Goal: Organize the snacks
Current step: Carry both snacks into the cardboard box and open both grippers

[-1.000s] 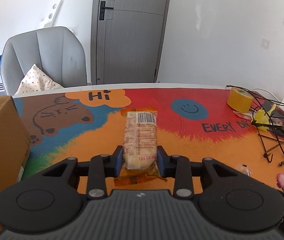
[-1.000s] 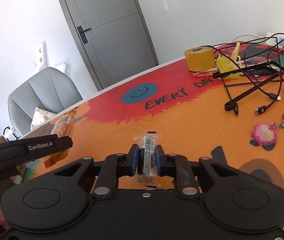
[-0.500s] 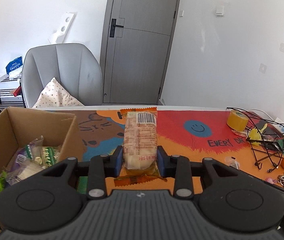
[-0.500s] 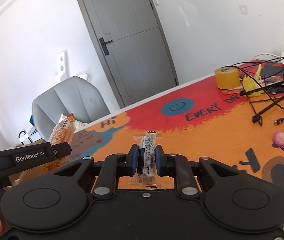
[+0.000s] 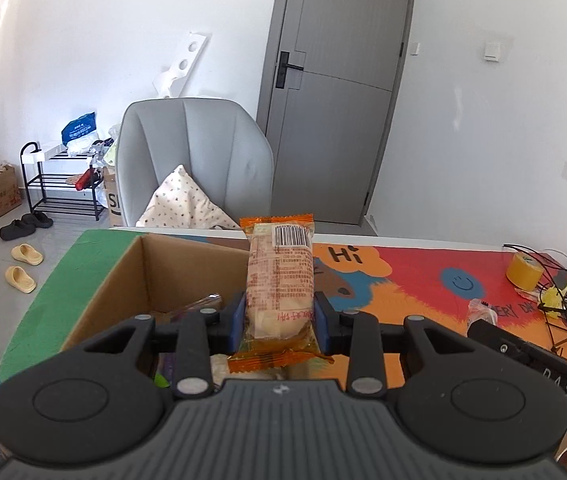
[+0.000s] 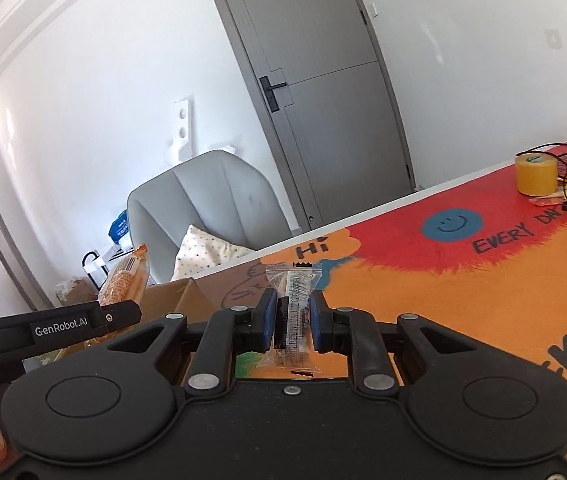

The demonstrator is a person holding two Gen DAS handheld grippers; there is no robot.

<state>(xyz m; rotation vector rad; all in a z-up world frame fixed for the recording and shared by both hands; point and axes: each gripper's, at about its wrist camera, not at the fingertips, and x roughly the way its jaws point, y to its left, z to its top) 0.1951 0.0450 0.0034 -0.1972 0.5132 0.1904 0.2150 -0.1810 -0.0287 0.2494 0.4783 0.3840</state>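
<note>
Your cardboard box [image 5: 155, 280] at the table's left end already holds several packets, so sorting is partly done. Your left gripper [image 5: 279, 320] pinches the orange-wrapped bread packet [image 5: 279, 280] over the box's right edge, not yet dropped. Your right gripper [image 6: 291, 320] is clamped on a small clear-wrapped snack [image 6: 293, 312], above the table mat beside the box.

both wrist views face the door [image 5: 335, 92] across the table [image 6: 443, 288].
</note>
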